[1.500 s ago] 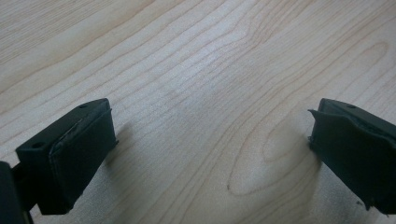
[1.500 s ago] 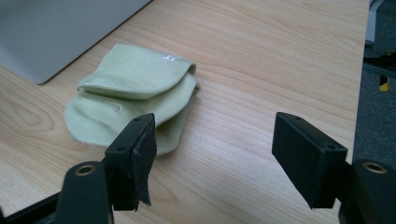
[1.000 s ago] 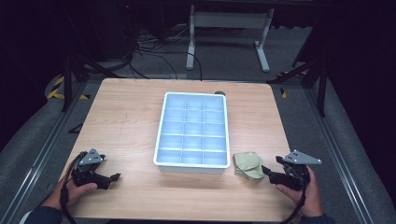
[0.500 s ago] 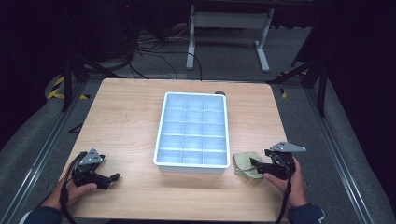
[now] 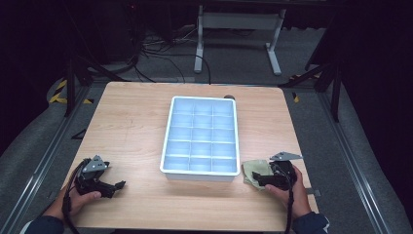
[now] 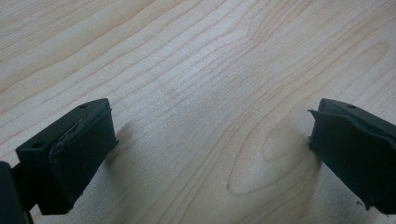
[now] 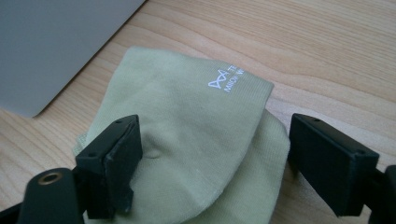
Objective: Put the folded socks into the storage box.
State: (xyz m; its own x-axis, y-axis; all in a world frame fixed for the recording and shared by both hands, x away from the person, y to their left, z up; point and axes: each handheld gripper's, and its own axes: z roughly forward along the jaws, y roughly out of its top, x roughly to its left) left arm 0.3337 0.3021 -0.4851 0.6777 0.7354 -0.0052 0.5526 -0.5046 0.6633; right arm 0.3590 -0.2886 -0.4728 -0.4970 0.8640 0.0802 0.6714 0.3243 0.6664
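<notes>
green sock [image 7: 196, 140] | right tongs [image 7: 212, 158] moved onto it, opening wide | left tongs [image 6: 210, 154] open, unmoved

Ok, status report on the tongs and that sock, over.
Right tongs just opened wide, straddling green sock, no grip. Left tongs open over bare table. Tray beside sock.

Pale green sock [image 7: 196, 140], white printed logo [image 7: 225, 78]; white tray [image 5: 200, 171]; light wood-grain table [image 5: 126, 122].

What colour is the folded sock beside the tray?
The sock is pale green with small white print, clearest in the right gripper view.
</notes>
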